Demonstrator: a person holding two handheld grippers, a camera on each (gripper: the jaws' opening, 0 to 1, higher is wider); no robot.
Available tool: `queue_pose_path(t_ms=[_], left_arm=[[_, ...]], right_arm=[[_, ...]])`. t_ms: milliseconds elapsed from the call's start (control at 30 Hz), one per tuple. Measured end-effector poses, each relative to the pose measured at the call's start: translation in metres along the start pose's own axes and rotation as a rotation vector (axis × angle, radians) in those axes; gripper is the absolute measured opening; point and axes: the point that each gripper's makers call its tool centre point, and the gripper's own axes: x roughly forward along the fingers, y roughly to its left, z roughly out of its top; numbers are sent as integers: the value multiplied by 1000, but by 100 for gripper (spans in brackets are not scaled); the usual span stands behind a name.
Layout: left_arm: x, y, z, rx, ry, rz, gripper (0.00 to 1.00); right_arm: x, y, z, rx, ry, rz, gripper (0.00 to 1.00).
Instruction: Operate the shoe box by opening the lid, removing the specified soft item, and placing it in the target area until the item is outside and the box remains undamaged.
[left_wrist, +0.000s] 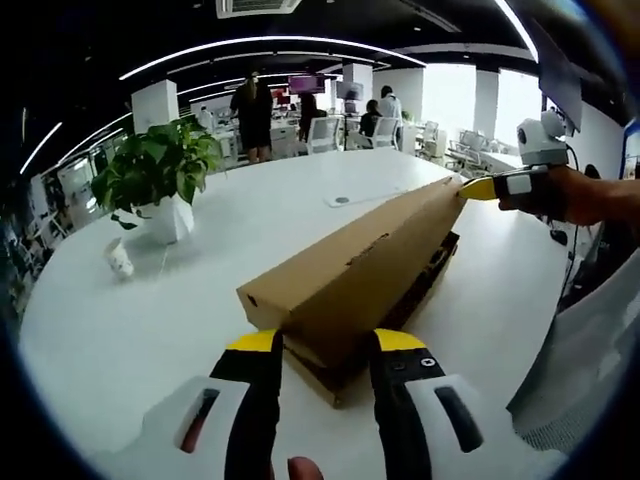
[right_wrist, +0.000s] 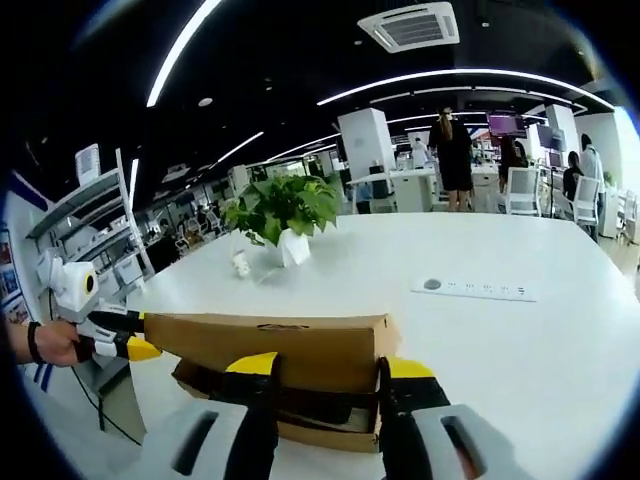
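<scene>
A wide white counter (left_wrist: 480, 320) carries a long cardboard shoe box (left_wrist: 350, 280), its lid (right_wrist: 265, 345) lifted and tilted above the base (right_wrist: 300, 425) — a dark gap shows between them. The left tool (left_wrist: 325, 345) sits spread at one end of the box, jaws flanking the lid's corner; the right tool (right_wrist: 328, 368) stands spread at the opposite end, its yellow tips against the lid's edge. A potted plant (left_wrist: 155, 180) stands well apart.
</scene>
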Motion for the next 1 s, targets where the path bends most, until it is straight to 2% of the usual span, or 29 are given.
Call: queue_pose_path(t_ms=[667, 800, 867, 933, 1000], left_arm=[[-5, 19, 26, 41, -76, 141, 20], [-6, 24, 29, 51, -83, 168, 14], [-8, 32, 30, 47, -87, 202, 5], [-7, 32, 32, 8, -98, 184, 5], [-7, 33, 34, 34, -95, 197, 5]], right_arm=[[6, 2, 28, -13, -41, 32, 37], [9, 2, 34, -19, -45, 37, 37], [10, 2, 38, -19, -49, 38, 37], [11, 2, 41, -21, -51, 39, 37], [11, 3, 42, -22, -51, 41, 37]])
